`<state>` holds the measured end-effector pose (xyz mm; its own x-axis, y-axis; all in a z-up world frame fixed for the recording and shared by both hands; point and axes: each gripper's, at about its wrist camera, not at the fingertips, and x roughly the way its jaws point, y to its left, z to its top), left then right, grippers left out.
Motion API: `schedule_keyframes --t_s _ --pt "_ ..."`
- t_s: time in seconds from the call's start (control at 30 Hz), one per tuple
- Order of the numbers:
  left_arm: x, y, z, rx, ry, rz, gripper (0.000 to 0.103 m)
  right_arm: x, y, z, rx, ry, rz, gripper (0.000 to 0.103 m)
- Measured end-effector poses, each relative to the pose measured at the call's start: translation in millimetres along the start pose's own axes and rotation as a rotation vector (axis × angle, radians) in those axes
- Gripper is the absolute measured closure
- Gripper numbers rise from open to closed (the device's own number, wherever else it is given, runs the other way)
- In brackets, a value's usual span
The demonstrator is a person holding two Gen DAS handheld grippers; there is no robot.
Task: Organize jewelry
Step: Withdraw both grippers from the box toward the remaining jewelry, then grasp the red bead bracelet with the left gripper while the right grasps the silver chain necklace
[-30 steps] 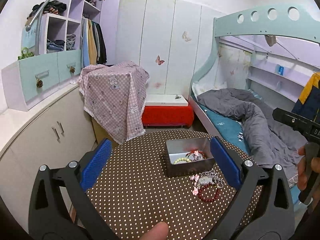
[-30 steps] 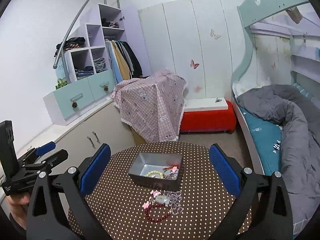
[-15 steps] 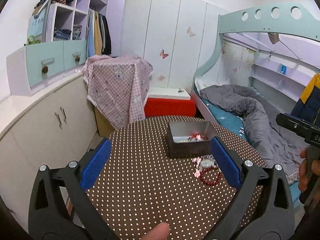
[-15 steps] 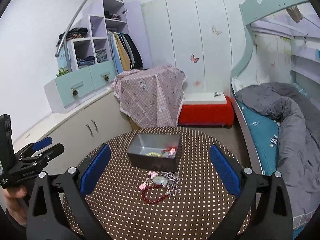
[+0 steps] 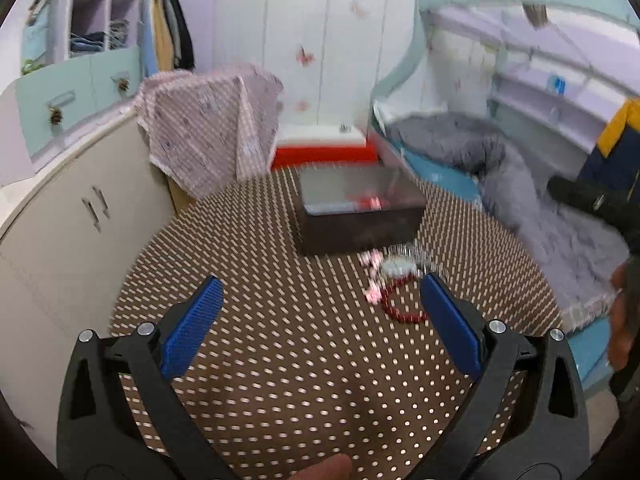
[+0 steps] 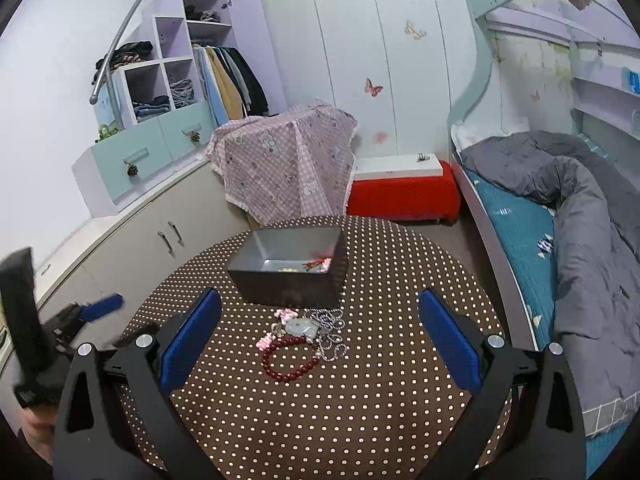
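Jewelry (image 5: 394,280) lies in a small heap on the dotted worktop (image 5: 280,340), just in front of the dark box (image 5: 358,216), which sits at about 12 o'clock from the left tool (image 5: 318,306). The left view is blurred; no writing can be read in it. A red bead bracelet (image 5: 402,306) lies at the near edge of the heap, close to the inner side of the tool's right blue pad at about 2 o'clock. The left tool is spread wide, holds nothing and touches nothing.

In the right view the picture is sharp, yet no brand or label is legible. The jewelry (image 6: 306,334) is at 12 o'clock from the right tool (image 6: 320,330), between its two blue pads and apart from both. The bracelet (image 6: 290,360) lies nearest, with a silver chain (image 6: 330,330) and pink pieces (image 6: 276,326) behind it, near the box (image 6: 290,272). More pieces rest inside the box at its right end. The right tool is spread wide and empty. The left tool (image 6: 100,306) shows at 9 o'clock, blurred.
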<state>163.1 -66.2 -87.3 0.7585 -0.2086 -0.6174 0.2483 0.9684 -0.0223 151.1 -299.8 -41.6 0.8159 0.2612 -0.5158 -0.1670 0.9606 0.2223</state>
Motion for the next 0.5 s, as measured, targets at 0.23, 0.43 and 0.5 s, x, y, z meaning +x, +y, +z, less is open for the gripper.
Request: schedule_keyframes --t_s 0.23,0.43,0.5 --pt "69.8 -34.2 -10.3 0.059 0.158 0.017 0.007 15.1 -17.9 -10.0 0.025 0.041 -0.016 0.008" --pt "105.3 -34.9 -24.3 0.032 0.247 -0.005 0.028 37.5 -25.8 -15.0 0.028 0.09 -0.023 0.008" --pt "98.5 -28.4 -24.9 0.032 0.232 -0.014 0.047 50.7 -26.6 -16.6 0.019 0.116 -0.031 0.008"
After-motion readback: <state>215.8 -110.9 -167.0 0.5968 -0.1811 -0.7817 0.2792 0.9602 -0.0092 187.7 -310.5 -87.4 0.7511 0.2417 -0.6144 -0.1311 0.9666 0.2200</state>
